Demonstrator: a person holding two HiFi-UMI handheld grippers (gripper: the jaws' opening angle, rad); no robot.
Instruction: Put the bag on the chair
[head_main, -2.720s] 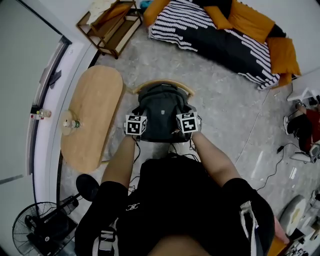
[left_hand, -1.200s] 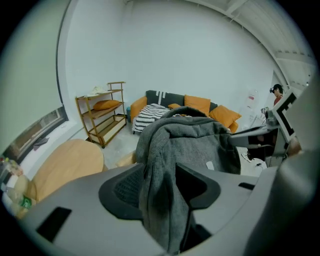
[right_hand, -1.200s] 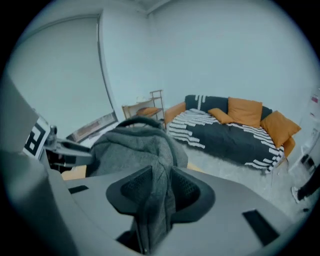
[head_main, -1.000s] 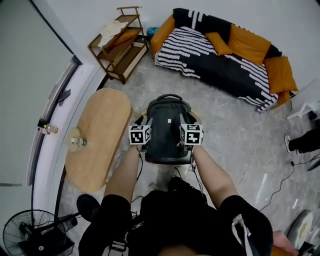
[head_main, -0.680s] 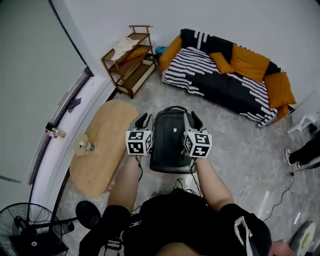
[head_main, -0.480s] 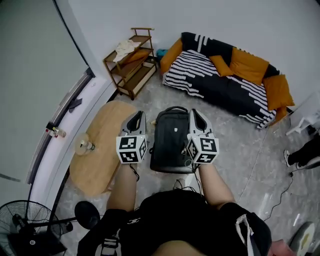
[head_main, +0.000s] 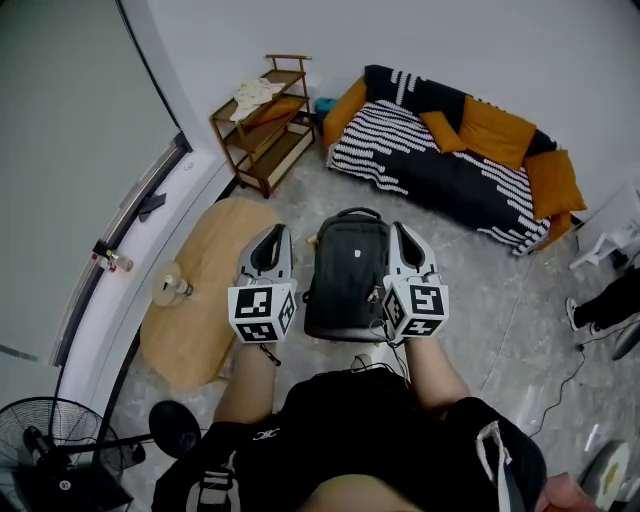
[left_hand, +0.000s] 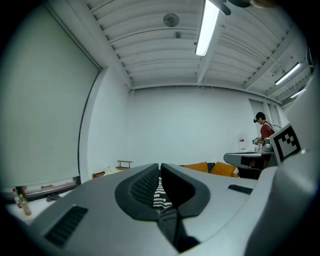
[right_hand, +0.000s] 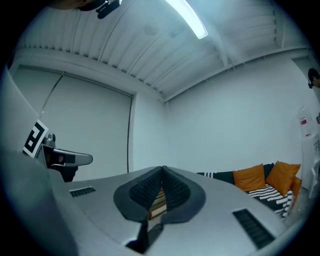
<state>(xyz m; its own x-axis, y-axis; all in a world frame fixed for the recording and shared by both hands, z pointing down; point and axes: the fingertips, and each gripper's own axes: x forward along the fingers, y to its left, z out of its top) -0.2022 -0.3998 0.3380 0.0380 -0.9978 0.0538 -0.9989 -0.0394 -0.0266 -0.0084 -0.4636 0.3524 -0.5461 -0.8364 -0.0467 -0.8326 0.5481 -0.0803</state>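
A dark grey backpack (head_main: 347, 272) stands upright on the floor area in front of me in the head view. The chair under it is hidden by the bag. My left gripper (head_main: 272, 233) hangs in the air to the bag's left, well above it. My right gripper (head_main: 402, 229) is raised on the bag's right. Neither touches the bag. Both point level, so the left gripper view (left_hand: 160, 165) and the right gripper view (right_hand: 162, 169) show only walls and ceiling past the jaws. Both pairs of jaws have just been closing and now meet, with nothing between them.
An oval wooden table (head_main: 195, 305) with a bottle (head_main: 170, 290) lies left of the bag. A wooden shelf (head_main: 262, 122) and a striped sofa with orange cushions (head_main: 450, 165) stand along the far wall. A fan (head_main: 45, 455) is at the bottom left. Another person (left_hand: 263, 132) stands far off.
Both grippers let go of the bag's sides, lifted up and back towards me, and their jaws closed. The bag stayed where it was set.
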